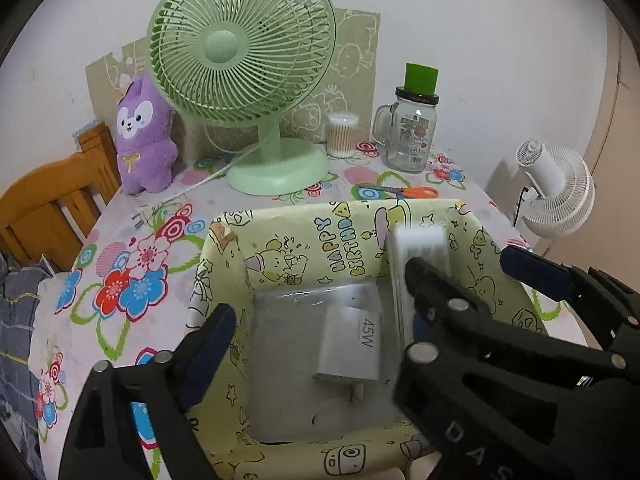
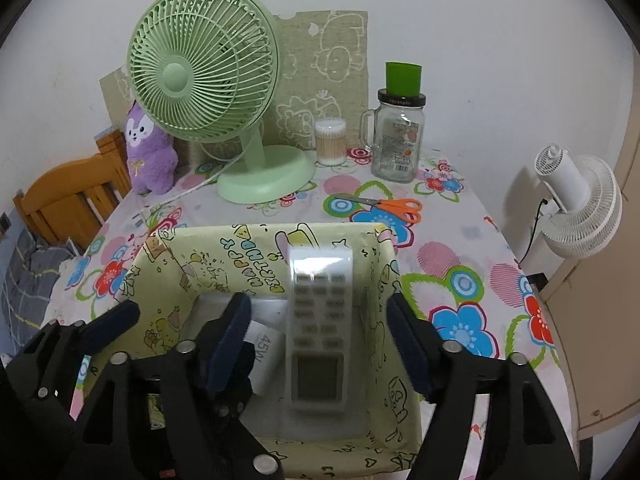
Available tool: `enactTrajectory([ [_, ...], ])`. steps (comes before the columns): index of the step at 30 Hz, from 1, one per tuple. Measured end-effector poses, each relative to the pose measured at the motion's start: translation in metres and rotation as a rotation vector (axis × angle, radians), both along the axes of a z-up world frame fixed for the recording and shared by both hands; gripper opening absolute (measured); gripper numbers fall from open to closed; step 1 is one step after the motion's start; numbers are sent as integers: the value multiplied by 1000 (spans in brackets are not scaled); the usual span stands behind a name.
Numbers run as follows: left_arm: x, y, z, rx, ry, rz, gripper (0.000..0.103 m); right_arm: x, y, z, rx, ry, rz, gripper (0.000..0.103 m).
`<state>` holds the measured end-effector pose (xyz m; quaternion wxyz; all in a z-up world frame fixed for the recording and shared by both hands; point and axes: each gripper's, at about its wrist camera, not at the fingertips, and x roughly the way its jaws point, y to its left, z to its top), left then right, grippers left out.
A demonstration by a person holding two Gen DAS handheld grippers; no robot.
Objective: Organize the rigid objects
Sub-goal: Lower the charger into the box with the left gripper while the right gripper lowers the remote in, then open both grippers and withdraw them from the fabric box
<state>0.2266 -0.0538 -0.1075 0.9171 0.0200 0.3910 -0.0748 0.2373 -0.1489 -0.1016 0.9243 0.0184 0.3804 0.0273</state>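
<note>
A white remote [image 2: 320,320] lies inside the yellow box [image 2: 168,256], leaning along its right-hand wall with the top end raised toward the far rim. It is long and slim with rounded corners, a block of grey buttons in three columns across the upper half and a pale grey screen lower down; its outline is smeared by blur. From the left wrist view it shows edge-on as a thin white slab [image 1: 416,248] against the box's right wall.

The right gripper [image 2: 320,340] straddles the remote, its blue-padded fingers [image 2: 408,344] standing wide on either side, apart from the casing and not pressing it. The left gripper [image 1: 316,320] also stands wide open over the box, with nothing between its pads; its right finger [image 1: 444,304] hangs just beside the remote, and whether they touch cannot be told.

On the box floor, left of the remote, rests a white charger [image 1: 352,344] marked 45W, lying in a clear plastic bag [image 1: 280,344].

The box is wrapped in cartoon paper reading HAPPY BIRTHDAY and sits on a table [image 2: 460,292] with a flowered cloth. Behind it stand a green fan [image 2: 208,84], a purple plush [image 2: 150,152], a tub of cotton swabs [image 2: 330,140], a glass jar [image 2: 398,140] with a green cup on its lid, and orange scissors [image 2: 388,206].
</note>
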Motion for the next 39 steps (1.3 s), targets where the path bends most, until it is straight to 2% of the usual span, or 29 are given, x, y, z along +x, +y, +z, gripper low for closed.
enactTrajectory([
  [3, -3, 0, 3, 5, -11, -6, 98, -3, -1, 2, 12, -3, 1, 81],
  [5, -6, -1, 5, 14, -15, -11, 100, -6, -1, 4, 3, -9, -10, 89],
  [13, -25, -4, 16, 13, -31, -21, 102, -26, -2, 15, -4, -31, -13, 94],
  [39, -99, 2, 42, 25, -80, -2, 102, -105, 6, 50, -77, -116, 7, 94],
])
